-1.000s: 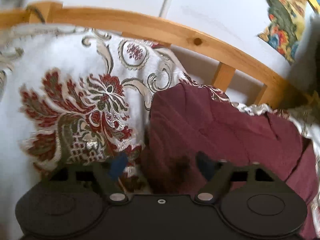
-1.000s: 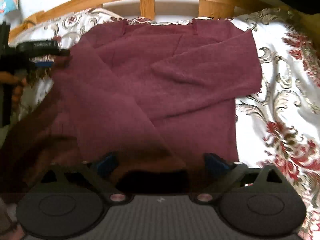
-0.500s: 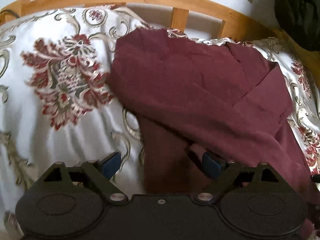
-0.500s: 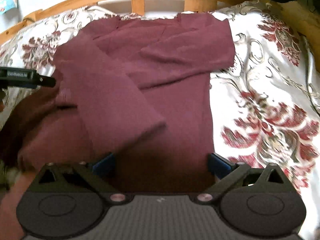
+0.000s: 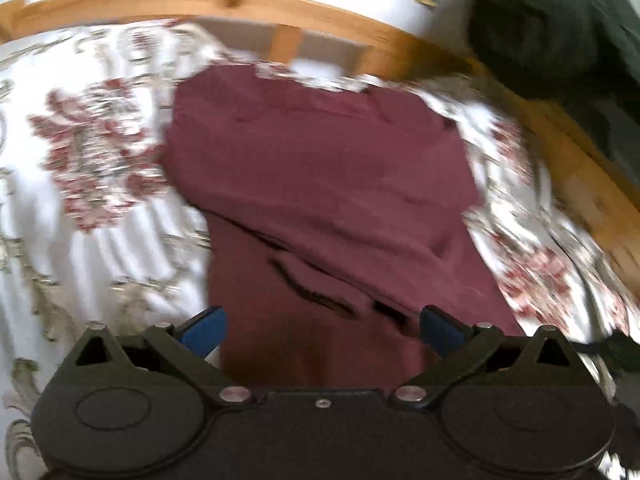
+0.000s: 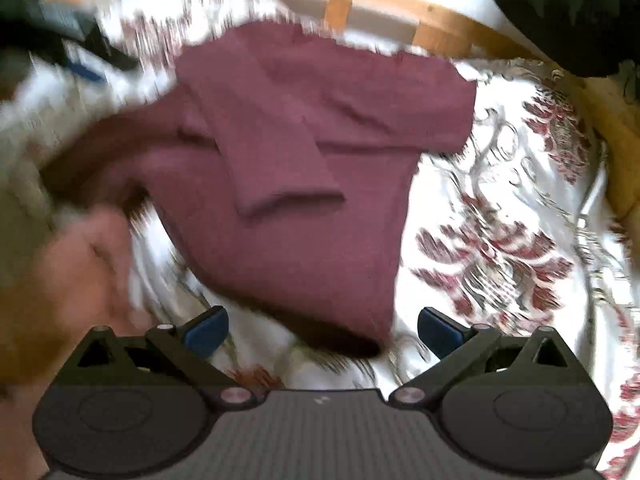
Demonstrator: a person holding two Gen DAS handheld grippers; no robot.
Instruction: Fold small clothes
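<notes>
A maroon sweater lies flat on the floral bedspread, both sleeves folded in over its body. My left gripper hangs above its lower part, jaws opening wide, the blue pads clear of the cloth. In the right wrist view the sweater shows a sleeve cuff lying across the front. My right gripper is open over the bedspread, with the sweater's hem corner just ahead between its pads, untouched. Both views are motion-blurred.
A wooden bed rail runs along the far side behind the sweater. A dark green bulky thing sits at the upper right. A person's hand is at the left of the right wrist view. Bedspread extends to the right.
Both grippers have drawn back from the sweater, so more of it shows. The left jaws have widened. The left sleeve now rests folded across the body.
</notes>
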